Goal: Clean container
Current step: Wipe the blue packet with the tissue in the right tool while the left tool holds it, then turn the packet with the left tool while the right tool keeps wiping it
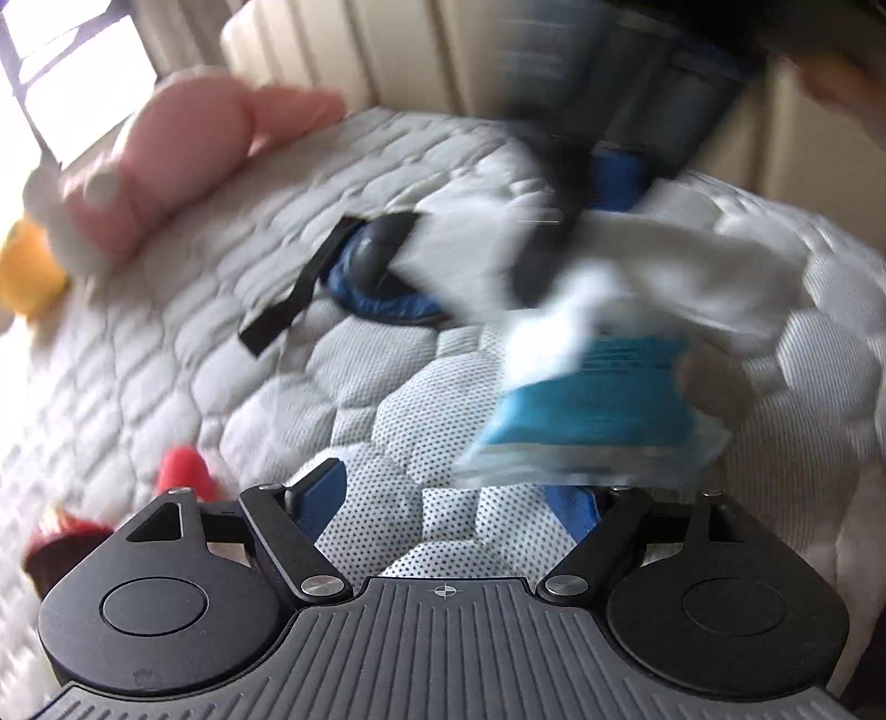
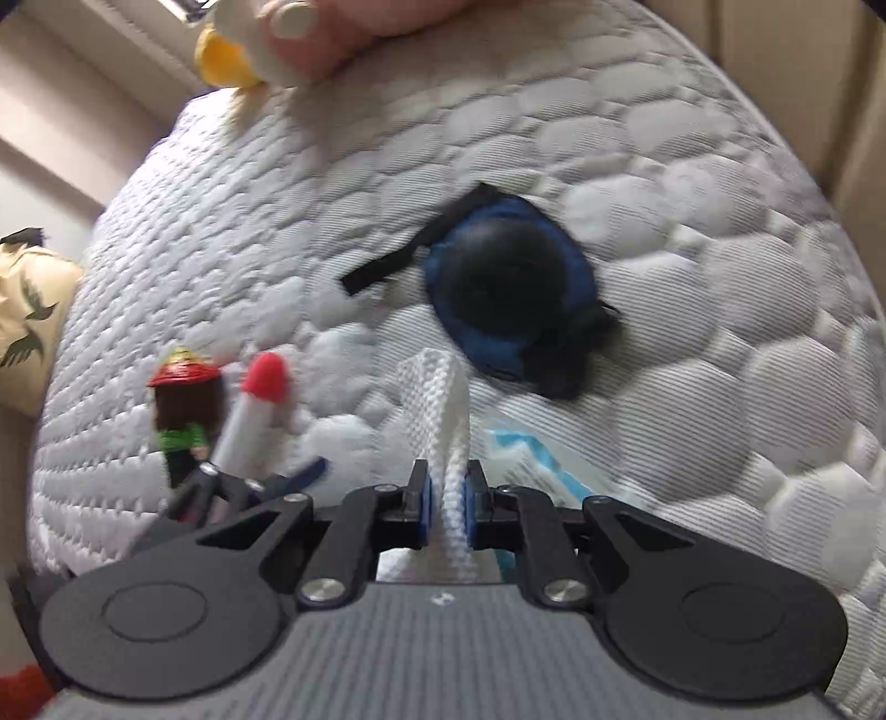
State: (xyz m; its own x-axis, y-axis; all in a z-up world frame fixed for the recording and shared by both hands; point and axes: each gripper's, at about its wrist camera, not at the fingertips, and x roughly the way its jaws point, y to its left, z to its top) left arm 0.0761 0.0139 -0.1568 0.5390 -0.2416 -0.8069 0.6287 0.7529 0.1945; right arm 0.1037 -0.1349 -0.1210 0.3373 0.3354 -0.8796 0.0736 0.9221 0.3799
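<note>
Round blue container (image 2: 506, 299), dark interior, black strap, lying on quilted mattress (image 2: 720, 360)

We see the container (image 2: 501, 299) lying on the mattress (image 2: 720, 332), near its middle, with a strap (image 2: 387, 266) running out from its left side. Ahead of our right gripper (image 2: 447, 498) and short of the container, a cloth (image 2: 437, 399) stands up between the fingers. A wipe packet (image 2: 531, 459) lies just right of the cloth. To the left stand a figurine (image 2: 185, 410) and, beside it, a rocket toy (image 2: 257, 410). Beyond the container, at the mattress's far left edge, rests a plush toy (image 2: 260, 50).
</note>
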